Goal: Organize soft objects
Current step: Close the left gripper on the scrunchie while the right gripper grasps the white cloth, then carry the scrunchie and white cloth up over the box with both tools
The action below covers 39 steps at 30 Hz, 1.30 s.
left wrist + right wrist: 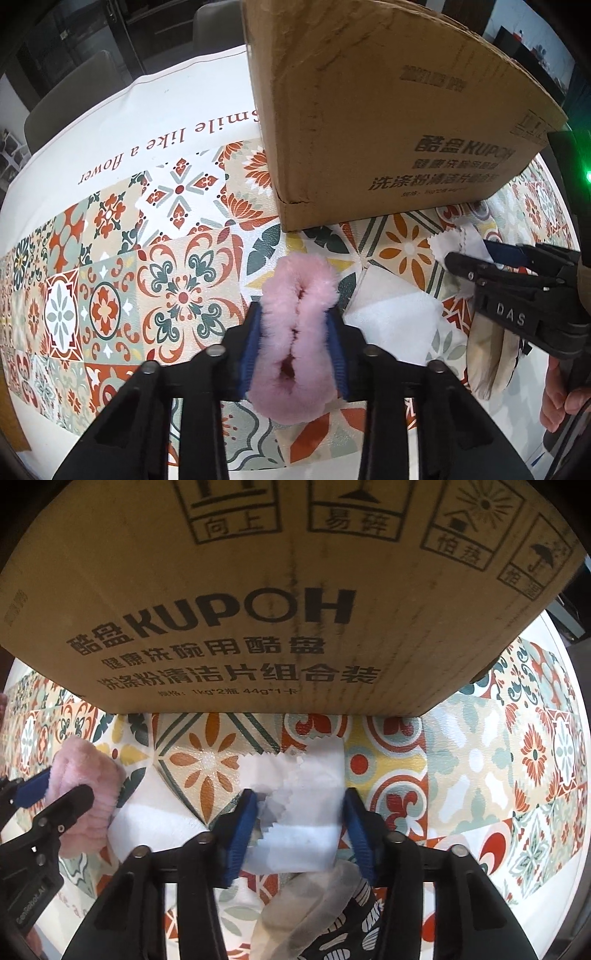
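My left gripper (pixel 297 325) is shut on a pink fluffy ring (pixel 299 332), squeezing it into a figure-eight just above the patterned tablecloth; it also shows in the right wrist view (pixel 86 794). My right gripper (pixel 299 812) is open around a white zigzag-edged cloth (pixel 306 797) lying on the table; its blue pads sit on either side of the cloth. A brown cardboard box (pixel 388 122) stands just beyond both grippers (pixel 280 602).
A white folded cloth (pixel 391 325) lies between the grippers (pixel 147 819). A beige and black-patterned fabric item (pixel 325 915) lies under my right gripper (pixel 491 358). The tiled tablecloth (pixel 110 288) stretches left toward chairs (pixel 70 103).
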Available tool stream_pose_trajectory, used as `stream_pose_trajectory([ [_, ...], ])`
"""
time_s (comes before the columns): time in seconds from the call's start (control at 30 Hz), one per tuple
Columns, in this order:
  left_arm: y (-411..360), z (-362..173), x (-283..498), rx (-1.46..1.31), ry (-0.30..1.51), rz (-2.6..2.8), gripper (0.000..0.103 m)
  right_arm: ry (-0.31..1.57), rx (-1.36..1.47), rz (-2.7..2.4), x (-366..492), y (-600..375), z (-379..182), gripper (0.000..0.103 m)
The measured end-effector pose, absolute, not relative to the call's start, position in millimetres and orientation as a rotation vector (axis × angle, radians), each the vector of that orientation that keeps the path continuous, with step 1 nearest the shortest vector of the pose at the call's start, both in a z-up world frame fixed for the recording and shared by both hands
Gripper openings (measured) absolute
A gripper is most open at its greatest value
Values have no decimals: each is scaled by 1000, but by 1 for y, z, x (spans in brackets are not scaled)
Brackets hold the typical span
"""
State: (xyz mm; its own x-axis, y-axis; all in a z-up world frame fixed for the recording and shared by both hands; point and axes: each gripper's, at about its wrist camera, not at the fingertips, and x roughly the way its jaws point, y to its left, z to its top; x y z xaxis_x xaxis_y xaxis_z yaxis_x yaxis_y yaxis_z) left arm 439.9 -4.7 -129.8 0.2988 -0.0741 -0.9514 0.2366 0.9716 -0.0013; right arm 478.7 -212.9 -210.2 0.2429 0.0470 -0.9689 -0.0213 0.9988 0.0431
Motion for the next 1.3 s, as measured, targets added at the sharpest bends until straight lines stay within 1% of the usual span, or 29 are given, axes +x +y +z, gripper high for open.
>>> stream_pose_trajectory([
  [0.07, -7, -128, 438, 166, 1244, -207, 27, 1317, 23, 47, 476, -212, -211, 30],
  [0.13, -9, -127, 437, 177, 1239, -203, 26, 1309, 27, 40, 475, -214, -210, 20],
  [0.17, -10, -127, 438, 177, 1238, -202, 25, 1306, 30, 42, 475, -216, -209, 17],
  [0.27, -12, -121, 435, 175, 1226, -193, 24, 1304, 58, 54, 475, -219, -209, 14],
  [0.6, -9, -93, 423, 125, 1166, -191, 24, 1262, 99, 98, 458, -219, -191, 14],
  [1.17, -15, -38, 405, 38, 1017, -265, 24, 1088, 130, 137, 429, -233, -102, 14],
  [1.3, -17, -23, 400, 29, 980, -278, 24, 1044, 134, 141, 424, -234, -89, 14],
])
